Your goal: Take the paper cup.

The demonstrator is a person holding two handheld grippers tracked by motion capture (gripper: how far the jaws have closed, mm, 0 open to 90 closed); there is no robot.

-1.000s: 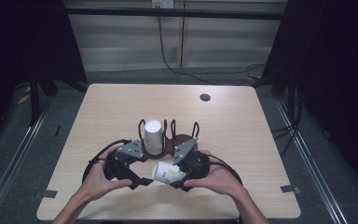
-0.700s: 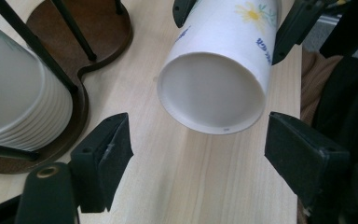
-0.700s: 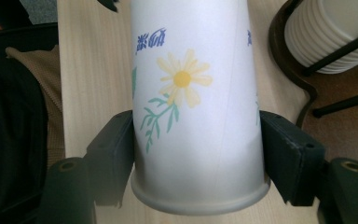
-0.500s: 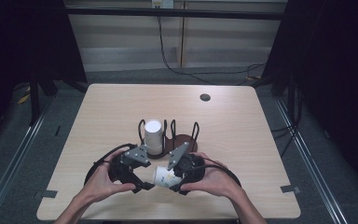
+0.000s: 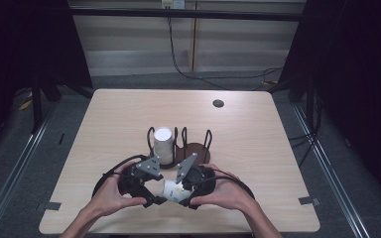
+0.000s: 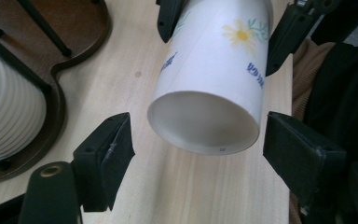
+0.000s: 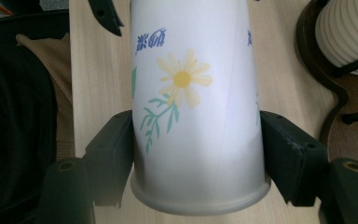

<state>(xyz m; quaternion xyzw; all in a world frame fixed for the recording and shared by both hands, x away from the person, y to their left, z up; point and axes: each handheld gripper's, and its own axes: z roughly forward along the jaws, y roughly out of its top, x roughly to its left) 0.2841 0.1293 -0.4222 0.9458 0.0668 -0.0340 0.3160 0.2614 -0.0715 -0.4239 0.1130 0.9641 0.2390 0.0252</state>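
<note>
Light wooden desk point(image 5: 258, 129), dark room behind. The right tongs point(image 7: 196, 140) pinch a flowered paper cup point(image 7: 196, 98) just in front of the cup rack point(image 5: 191, 148). The left tongs point(image 6: 193, 149) have been closing around its base but sit spread, not touching. Squeeze unevenly and the thin cup could crumple or slip.

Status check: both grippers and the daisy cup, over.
Right gripper shut on the daisy cup, cup held level over the table. Left gripper has been closing around the cup's base, pads not touching. Cup rack just beyond, clear.
</note>
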